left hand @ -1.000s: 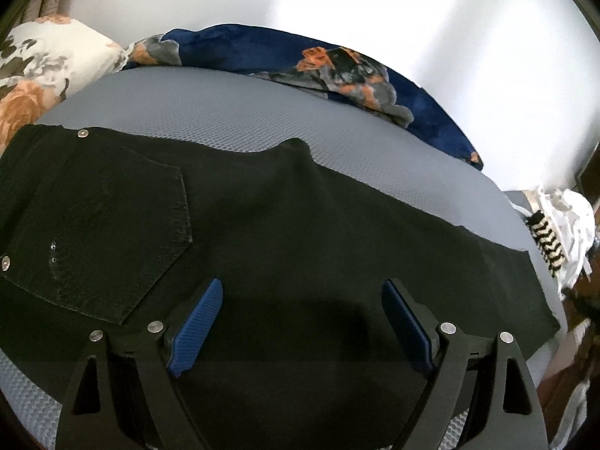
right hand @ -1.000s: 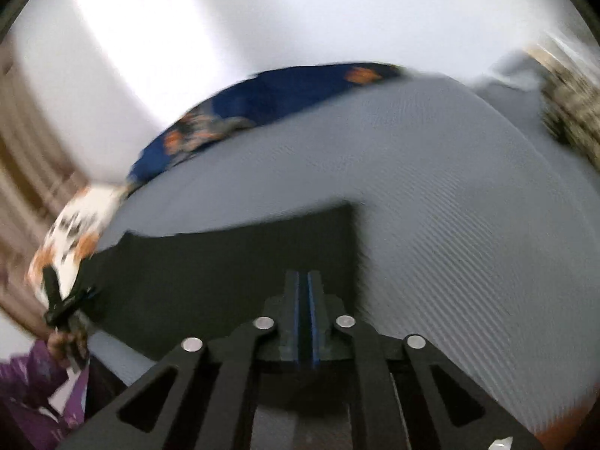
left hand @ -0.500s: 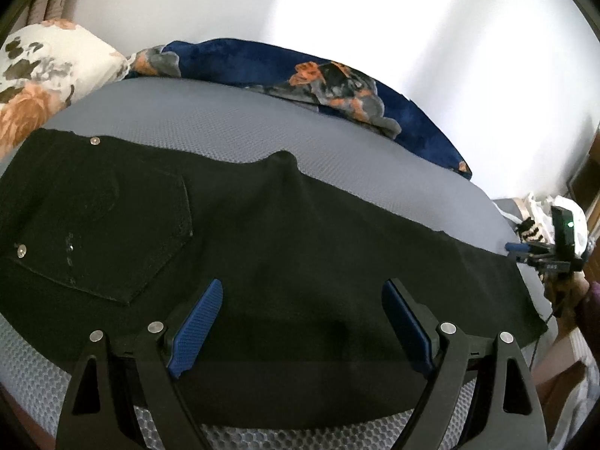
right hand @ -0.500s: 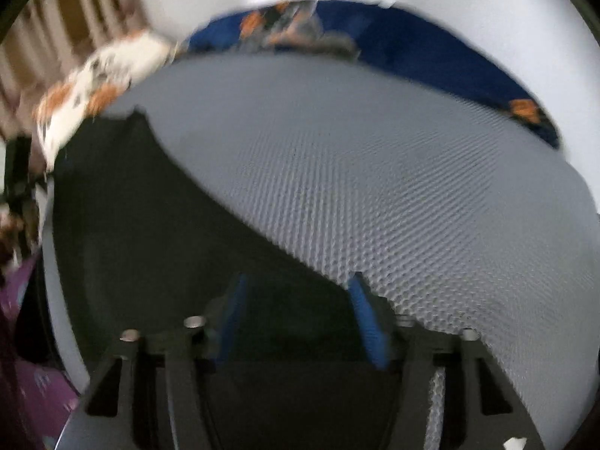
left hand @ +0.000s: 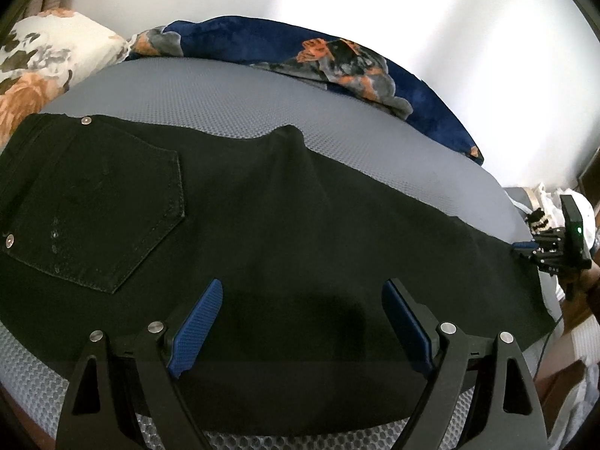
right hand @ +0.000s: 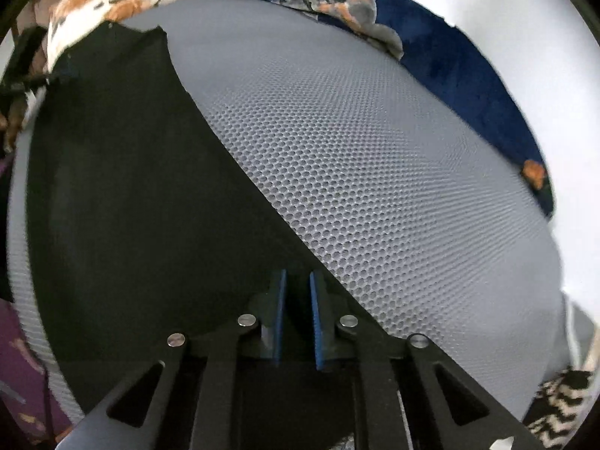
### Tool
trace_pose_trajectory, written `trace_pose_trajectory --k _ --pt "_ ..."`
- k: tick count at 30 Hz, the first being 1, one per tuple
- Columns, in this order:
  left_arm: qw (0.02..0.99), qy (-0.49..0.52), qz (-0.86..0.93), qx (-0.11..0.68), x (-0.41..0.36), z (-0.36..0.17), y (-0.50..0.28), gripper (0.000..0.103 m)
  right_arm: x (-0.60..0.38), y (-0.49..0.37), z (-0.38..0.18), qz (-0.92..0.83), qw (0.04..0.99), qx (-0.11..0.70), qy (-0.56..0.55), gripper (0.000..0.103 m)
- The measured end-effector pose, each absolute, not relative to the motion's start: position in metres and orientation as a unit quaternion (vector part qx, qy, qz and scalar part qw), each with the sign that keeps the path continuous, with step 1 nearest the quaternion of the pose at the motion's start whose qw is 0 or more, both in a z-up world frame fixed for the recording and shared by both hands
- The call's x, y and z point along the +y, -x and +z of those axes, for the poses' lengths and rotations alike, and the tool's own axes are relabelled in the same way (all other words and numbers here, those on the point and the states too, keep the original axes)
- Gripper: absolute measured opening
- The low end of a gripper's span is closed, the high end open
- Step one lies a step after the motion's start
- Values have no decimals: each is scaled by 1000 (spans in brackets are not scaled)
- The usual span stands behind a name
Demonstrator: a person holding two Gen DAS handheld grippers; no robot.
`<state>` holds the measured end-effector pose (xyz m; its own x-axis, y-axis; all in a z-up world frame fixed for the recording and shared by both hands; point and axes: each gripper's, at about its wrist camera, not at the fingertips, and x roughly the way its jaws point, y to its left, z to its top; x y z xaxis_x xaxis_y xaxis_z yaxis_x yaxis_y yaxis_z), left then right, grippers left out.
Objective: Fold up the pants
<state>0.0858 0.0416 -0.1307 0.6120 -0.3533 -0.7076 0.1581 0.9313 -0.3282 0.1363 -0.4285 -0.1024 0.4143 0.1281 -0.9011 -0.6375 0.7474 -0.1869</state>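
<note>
Pinching the leg hem of the black pants [right hand: 123, 195] on the grey mesh bed cover [right hand: 393, 187].
Right gripper [right hand: 298, 315] has just been closing, and its blue pads stand narrow with dark cloth at the hem end between them; whether they bite yet is hard to tell. Left gripper [left hand: 302, 322] hovers spread wide and empty over the thigh. The pants lie flat, already doubled leg on leg, long axis running from the waistband and back pocket [left hand: 101, 210] by the floral pillow [left hand: 48, 60] to the hem near the bed's edge. Soft, limp, fairly heavy denim, I judge: best taken at hem corners and waistband.
</note>
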Motion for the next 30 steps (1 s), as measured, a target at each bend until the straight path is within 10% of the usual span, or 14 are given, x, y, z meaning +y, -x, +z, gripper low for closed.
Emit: trace_pose_trajectory --k 15,23,26,30 --pt "891 129 -139 411 50 -133 -87 87 -474 -132 -102 137 871 450 143 1" --pt "887 139 -157 410 46 -132 -85 87 -485 -117 -60 158 891 426 -22 16" --pt "888 136 -155 410 44 -132 -87 87 -459 -121 -89 210 858 467 -29 45" --pt "887 138 -158 412 44 -133 -89 87 -537 -133 -120 115 857 466 -188 7"
